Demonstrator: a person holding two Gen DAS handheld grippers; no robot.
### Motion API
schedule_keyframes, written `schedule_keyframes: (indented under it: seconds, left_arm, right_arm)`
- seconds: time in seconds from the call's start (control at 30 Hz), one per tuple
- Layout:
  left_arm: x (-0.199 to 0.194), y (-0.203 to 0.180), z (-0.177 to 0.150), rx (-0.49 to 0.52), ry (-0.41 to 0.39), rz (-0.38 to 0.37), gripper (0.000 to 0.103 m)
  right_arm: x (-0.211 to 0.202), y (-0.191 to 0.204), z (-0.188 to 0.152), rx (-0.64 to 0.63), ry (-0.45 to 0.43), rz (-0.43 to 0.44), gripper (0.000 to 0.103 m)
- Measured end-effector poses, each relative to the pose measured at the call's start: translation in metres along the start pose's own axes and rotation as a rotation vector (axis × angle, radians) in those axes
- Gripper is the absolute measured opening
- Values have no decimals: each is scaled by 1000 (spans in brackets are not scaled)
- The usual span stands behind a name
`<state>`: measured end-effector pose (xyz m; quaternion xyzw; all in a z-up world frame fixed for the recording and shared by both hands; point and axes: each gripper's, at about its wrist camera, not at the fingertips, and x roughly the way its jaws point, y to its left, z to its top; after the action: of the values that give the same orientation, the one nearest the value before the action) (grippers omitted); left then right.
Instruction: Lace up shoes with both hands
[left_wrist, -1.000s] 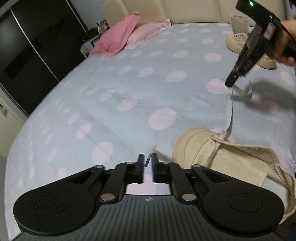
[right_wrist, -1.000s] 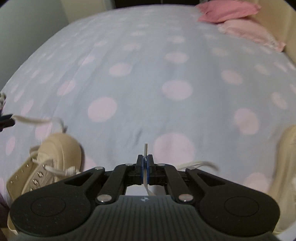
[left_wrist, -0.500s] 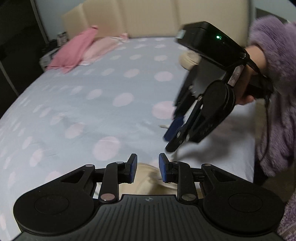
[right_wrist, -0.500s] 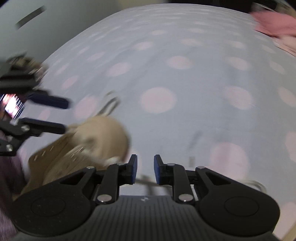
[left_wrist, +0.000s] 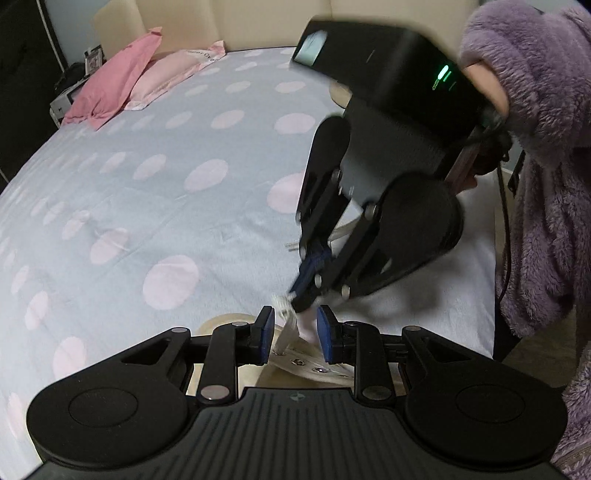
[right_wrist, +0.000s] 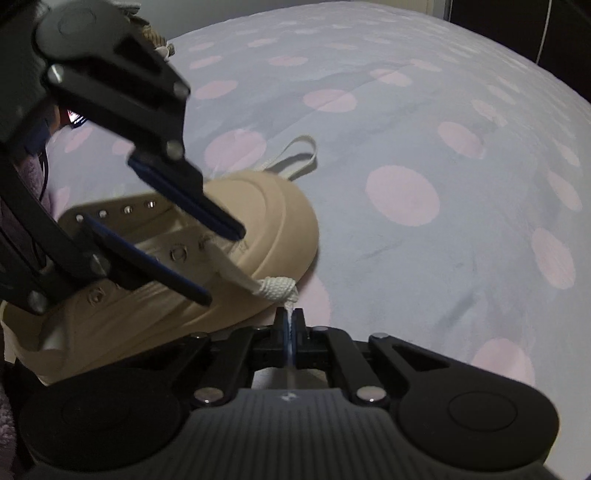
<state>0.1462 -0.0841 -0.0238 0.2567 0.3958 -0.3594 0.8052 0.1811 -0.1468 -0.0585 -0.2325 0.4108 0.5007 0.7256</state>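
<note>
Beige shoe (right_wrist: 258, 221) lying on the dotted bed (right_wrist: 406, 129), eyelets mostly unlaced. Right hand-held gripper (right_wrist: 290, 325) pinching the white lace (right_wrist: 236, 273) tip; left hand-held gripper (left_wrist: 293, 334) hovering narrowly parted over the eyelets.

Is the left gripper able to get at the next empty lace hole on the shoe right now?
Probably yes. The left gripper hangs open just above the shoe, over its eyelets. The lace, pinched in the right gripper, runs off sideways.
</note>
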Motion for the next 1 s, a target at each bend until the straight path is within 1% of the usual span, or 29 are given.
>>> schedule_keyframes:
  seconds: [0.07, 0.2, 0.23, 0.33, 0.5, 0.63, 0.73, 0.83, 0.9, 1.0]
  left_arm:
    - [-3, 3, 0, -33, -4, -13, 23]
    - [-11, 20, -1, -200, -18, -95, 20]
    - [-13, 25, -1, -237, -21, -108, 18]
    - [-17, 29, -2, -281, -26, -116, 14]
    - [-17, 23, -2, -265, 0, -117, 4]
    - [-16, 24, -1, -258, 3, -133, 2]
    - [-17, 17, -3, -215, 12, -125, 1]
    - [-20, 6, -7, -141, 12, -96, 1]
    - [-21, 0, -9, -103, 7, -78, 1]
    - [-22, -8, -12, -50, -1, -46, 1]
  right_arm:
    - [-13, 1, -1, -7, -45, -9, 2]
    - [-35, 12, -5, -63, -132, -22, 2]
    - [-38, 17, -7, -83, -142, -27, 2]
    - [-41, 29, -10, -138, -142, -30, 2]
    - [-46, 42, -13, -186, -140, -28, 2]
    - [-50, 48, -15, -218, -128, -34, 2]
    - [-50, 49, -16, -225, -115, -21, 2]
    - [-52, 51, -17, -218, -68, -10, 6]
    - [-57, 45, -16, -166, -61, -1, 12]
    - [-69, 28, -10, 19, -80, 60, 12]
